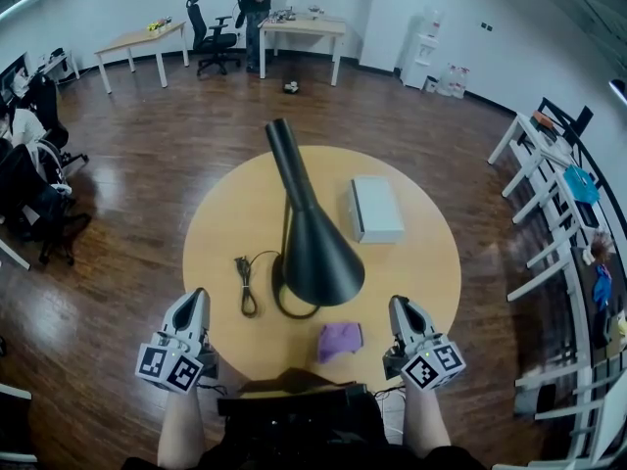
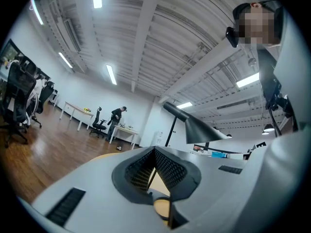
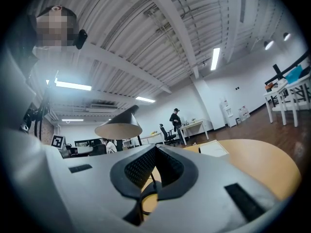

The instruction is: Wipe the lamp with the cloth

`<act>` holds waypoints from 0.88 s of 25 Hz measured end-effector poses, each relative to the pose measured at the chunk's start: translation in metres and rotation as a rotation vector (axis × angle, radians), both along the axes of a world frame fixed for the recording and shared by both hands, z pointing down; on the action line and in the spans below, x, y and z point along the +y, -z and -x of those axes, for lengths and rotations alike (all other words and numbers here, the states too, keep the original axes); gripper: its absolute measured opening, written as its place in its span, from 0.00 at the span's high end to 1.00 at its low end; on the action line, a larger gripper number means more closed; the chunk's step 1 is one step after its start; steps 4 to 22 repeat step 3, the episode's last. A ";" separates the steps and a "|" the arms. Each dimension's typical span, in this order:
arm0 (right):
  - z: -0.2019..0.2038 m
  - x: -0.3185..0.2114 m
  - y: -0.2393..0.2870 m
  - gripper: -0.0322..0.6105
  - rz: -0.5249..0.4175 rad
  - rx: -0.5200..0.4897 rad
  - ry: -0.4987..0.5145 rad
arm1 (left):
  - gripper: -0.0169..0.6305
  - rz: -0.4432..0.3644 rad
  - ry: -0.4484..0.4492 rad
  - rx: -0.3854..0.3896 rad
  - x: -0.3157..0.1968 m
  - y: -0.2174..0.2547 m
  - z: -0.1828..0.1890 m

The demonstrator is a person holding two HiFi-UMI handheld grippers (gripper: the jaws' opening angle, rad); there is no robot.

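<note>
- The fingers of the left gripper (image 1: 199,296) and right gripper (image 1: 400,303) are being held shut, empty.
- A crumpled purple cloth (image 1: 340,341) is being left lying between them, with a black cone-shaded lamp (image 1: 315,250) just beyond.

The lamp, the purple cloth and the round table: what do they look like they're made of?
Lamp: probably painted metal, smooth black with a faint sheen on the shade. Cloth: soft fabric, matte, lying crumpled in folds. Table: light wood or wood-look laminate, smooth; the pictures cannot say which.
</note>
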State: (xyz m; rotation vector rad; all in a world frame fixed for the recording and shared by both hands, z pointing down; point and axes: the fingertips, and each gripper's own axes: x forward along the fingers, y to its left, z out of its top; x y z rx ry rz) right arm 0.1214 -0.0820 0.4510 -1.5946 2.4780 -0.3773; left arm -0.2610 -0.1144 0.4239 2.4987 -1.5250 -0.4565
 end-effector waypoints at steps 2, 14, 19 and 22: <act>-0.002 0.001 0.001 0.95 -0.003 0.003 -0.006 | 0.97 0.002 0.001 0.023 -0.004 -0.002 -0.004; -0.003 0.001 0.002 0.95 -0.006 0.005 -0.009 | 0.97 0.002 0.001 0.032 -0.006 -0.004 -0.006; -0.003 0.001 0.002 0.95 -0.006 0.005 -0.009 | 0.97 0.002 0.001 0.032 -0.006 -0.004 -0.006; -0.003 0.001 0.002 0.95 -0.006 0.005 -0.009 | 0.97 0.002 0.001 0.032 -0.006 -0.004 -0.006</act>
